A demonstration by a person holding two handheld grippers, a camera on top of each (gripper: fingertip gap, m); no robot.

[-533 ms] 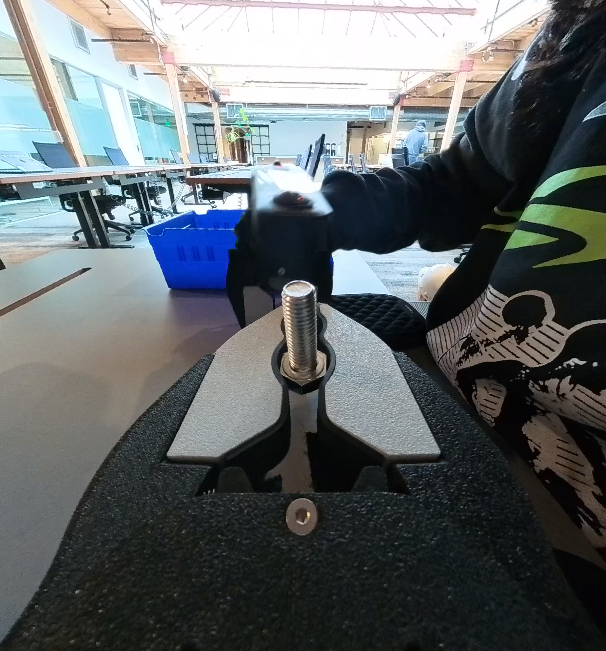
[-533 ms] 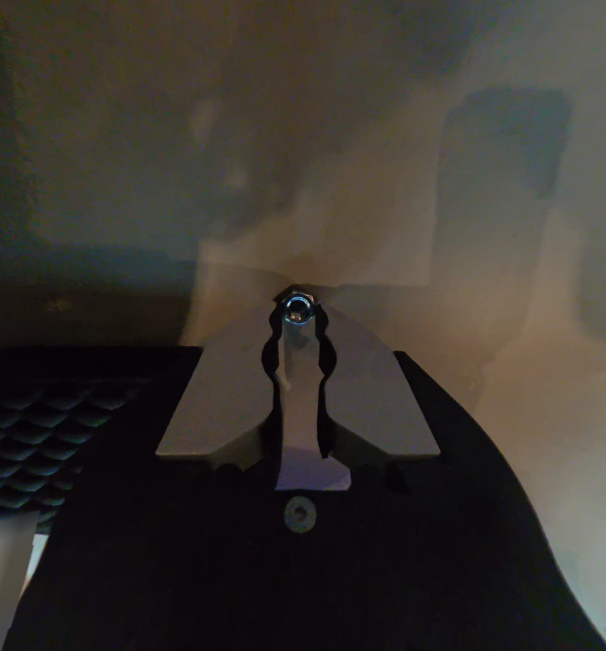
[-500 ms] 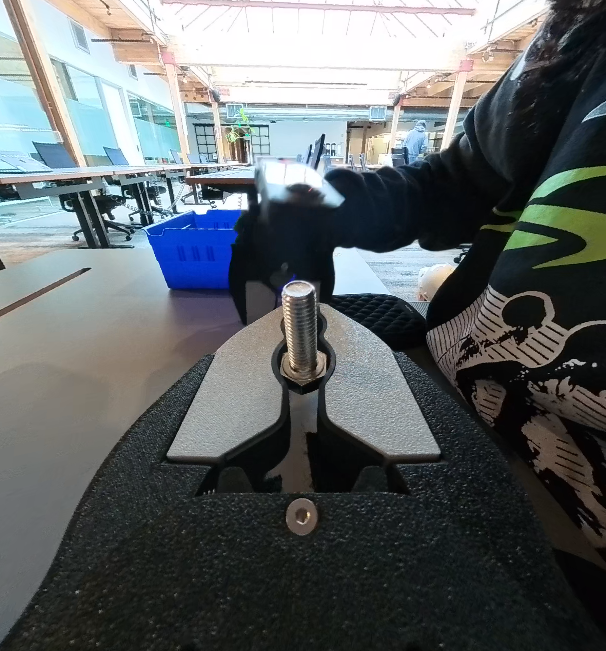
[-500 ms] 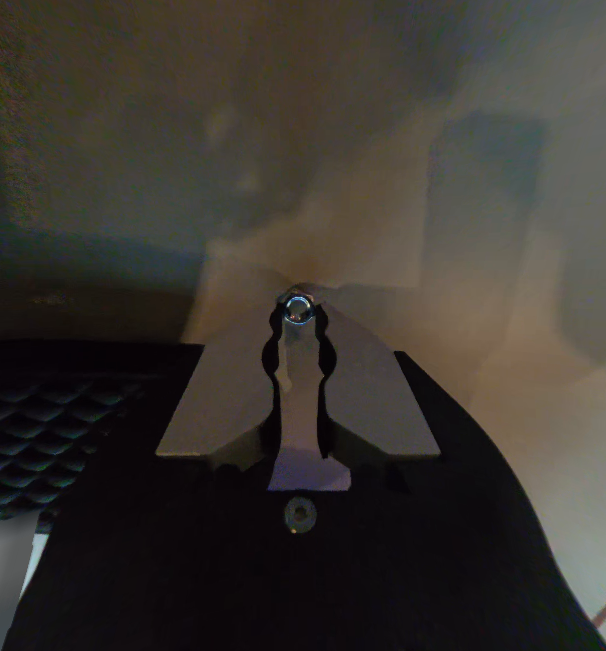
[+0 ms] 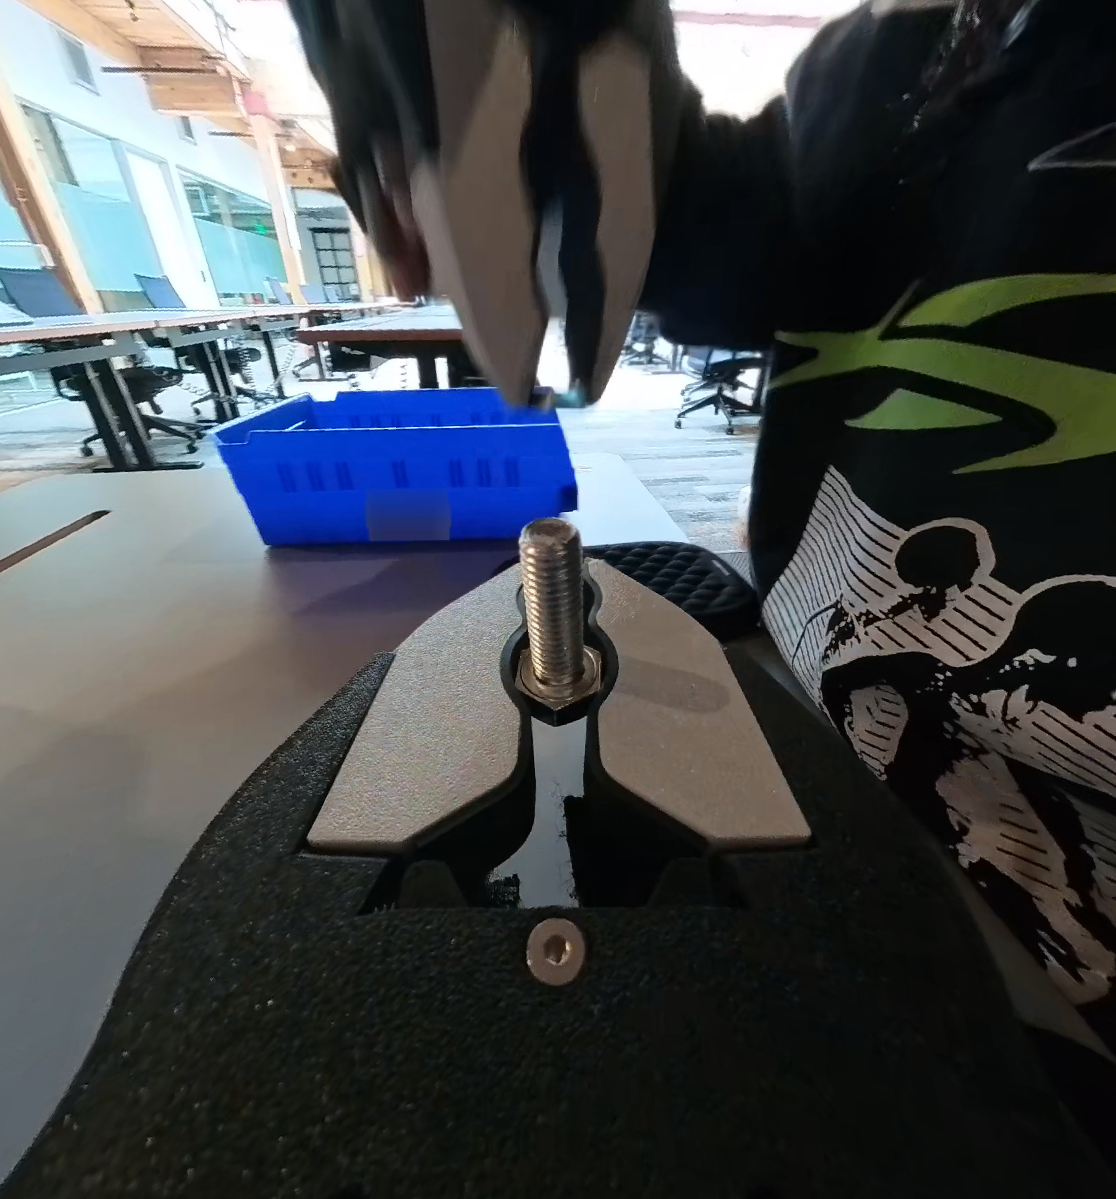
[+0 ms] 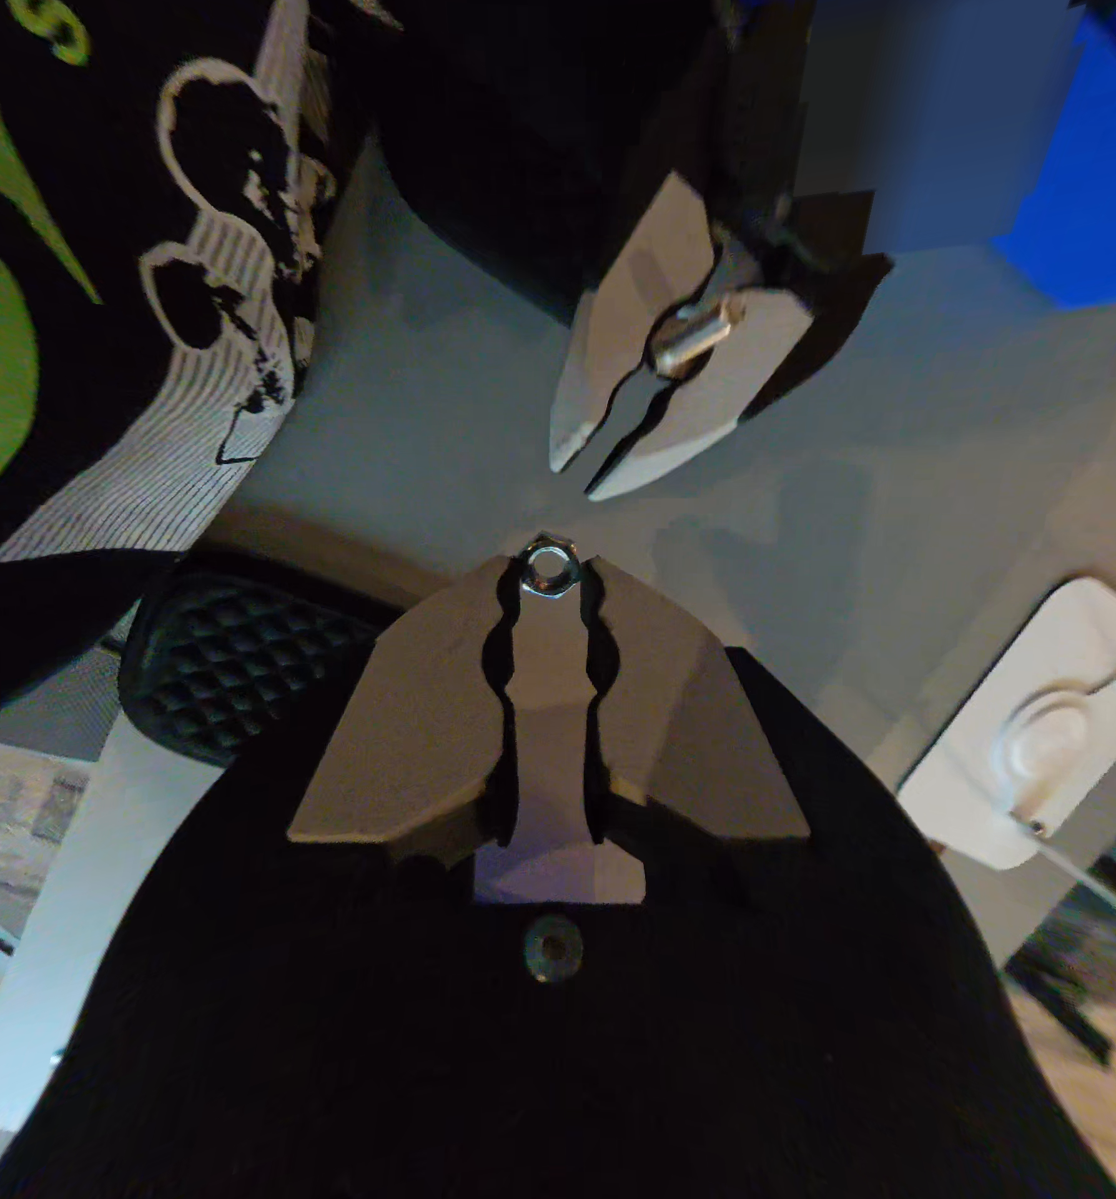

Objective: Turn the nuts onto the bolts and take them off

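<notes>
My left gripper (image 5: 554,584) is shut on the hex head of a steel bolt (image 5: 550,603). The bolt stands upright with its threaded shaft pointing up and bare. My right gripper (image 5: 555,396) hangs above it, blurred, fingers pointing down, a clear gap over the bolt's tip. In the right wrist view my right gripper (image 6: 547,563) is shut on a small steel nut (image 6: 547,571) at its fingertips, hole facing the camera. Beyond it that view shows the left gripper (image 6: 586,470) with the bolt (image 6: 694,337), lying up and to the right of the nut.
A blue plastic bin (image 5: 399,467) stands on the grey table (image 5: 120,649) behind the grippers. A black padded rest (image 5: 672,577) lies at the table edge by the person's black sweatshirt (image 5: 964,454). A white device (image 6: 1029,714) lies to the right. Tip to tip, the grippers are about 5 centimeters apart.
My right gripper has risen from low over the table near the bin and now hovers above the bolt, pointing down, the nut still in it. The left gripper and bolt stayed put.
</notes>
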